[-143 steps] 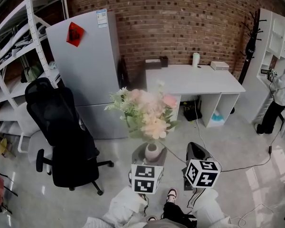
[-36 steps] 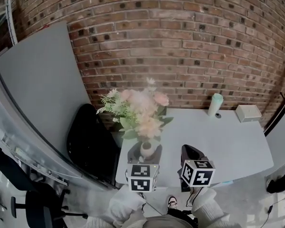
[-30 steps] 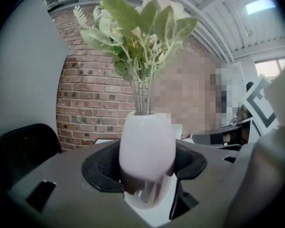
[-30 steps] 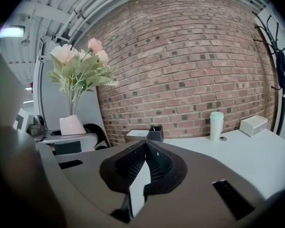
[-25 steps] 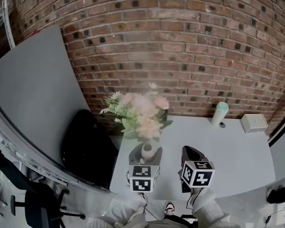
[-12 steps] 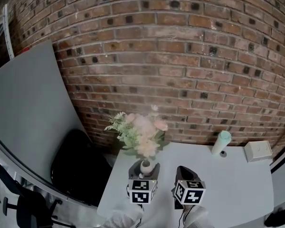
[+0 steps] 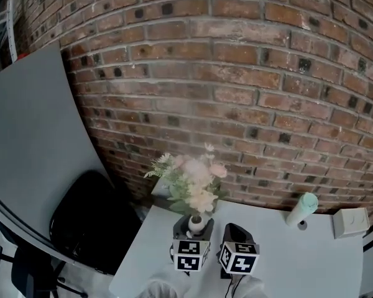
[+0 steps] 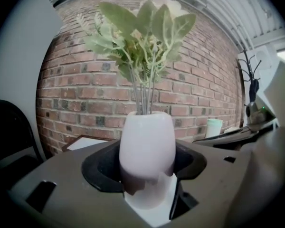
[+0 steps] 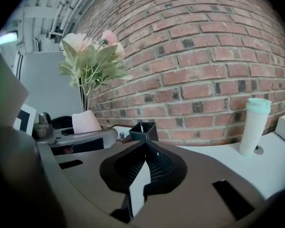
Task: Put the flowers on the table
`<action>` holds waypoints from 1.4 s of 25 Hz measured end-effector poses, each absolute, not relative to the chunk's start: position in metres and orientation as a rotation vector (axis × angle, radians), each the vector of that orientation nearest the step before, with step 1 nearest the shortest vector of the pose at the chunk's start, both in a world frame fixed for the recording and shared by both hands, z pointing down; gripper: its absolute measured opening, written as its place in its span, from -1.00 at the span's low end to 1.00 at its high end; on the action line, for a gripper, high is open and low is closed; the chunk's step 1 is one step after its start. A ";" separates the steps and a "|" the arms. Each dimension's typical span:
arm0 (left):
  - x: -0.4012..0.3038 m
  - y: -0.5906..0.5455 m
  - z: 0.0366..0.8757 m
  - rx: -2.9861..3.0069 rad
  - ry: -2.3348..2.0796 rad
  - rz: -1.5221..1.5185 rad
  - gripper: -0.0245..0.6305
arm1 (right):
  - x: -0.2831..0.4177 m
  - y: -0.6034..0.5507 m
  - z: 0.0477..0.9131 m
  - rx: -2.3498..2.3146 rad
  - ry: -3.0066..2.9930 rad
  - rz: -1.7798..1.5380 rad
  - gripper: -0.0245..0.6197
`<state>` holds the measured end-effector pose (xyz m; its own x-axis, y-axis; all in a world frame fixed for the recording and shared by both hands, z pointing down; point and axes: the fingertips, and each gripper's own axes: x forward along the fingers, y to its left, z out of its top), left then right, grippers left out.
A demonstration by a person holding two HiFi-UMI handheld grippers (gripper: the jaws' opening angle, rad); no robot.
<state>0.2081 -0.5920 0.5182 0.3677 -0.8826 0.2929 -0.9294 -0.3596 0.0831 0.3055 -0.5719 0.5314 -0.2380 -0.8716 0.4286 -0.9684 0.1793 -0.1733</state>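
The flowers [image 8: 142,37], clamped in the left hand-held gripper [image 7: 195,230], were brought further over the white bench [image 7: 298,259], nearer the brick wall [image 7: 236,73]; the right hand-held gripper [image 9: 141,172] is closed, empty.

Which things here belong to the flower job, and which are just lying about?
Job: flowers, white vase, left gripper holding it, white table.
Lying about: mint tumbler, white box, black pen holder, black chair, idle right gripper.

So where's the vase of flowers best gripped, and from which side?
By the rounded body of the white vase, low down, from the side with jaws level, as the left gripper holds it. The thin stems and leafy flowers above would likely bend, and the bunch looks top-heavy.
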 end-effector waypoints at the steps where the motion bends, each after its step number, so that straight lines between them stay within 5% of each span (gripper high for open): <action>1: 0.210 -0.597 0.525 2.394 -1.624 0.291 -0.08 | 0.306 -0.579 0.536 1.770 -2.228 0.606 -0.85; 35: 0.214 -0.656 0.638 2.288 -1.707 0.330 -0.08 | 0.310 -0.635 0.623 1.729 -2.240 0.708 -0.85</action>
<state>0.2143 -0.6562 0.6376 0.2810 -0.8986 0.3371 -0.9594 -0.2713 0.0766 0.3100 -0.6349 0.6228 -0.2807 -0.8449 0.4554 -0.9531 0.1894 -0.2361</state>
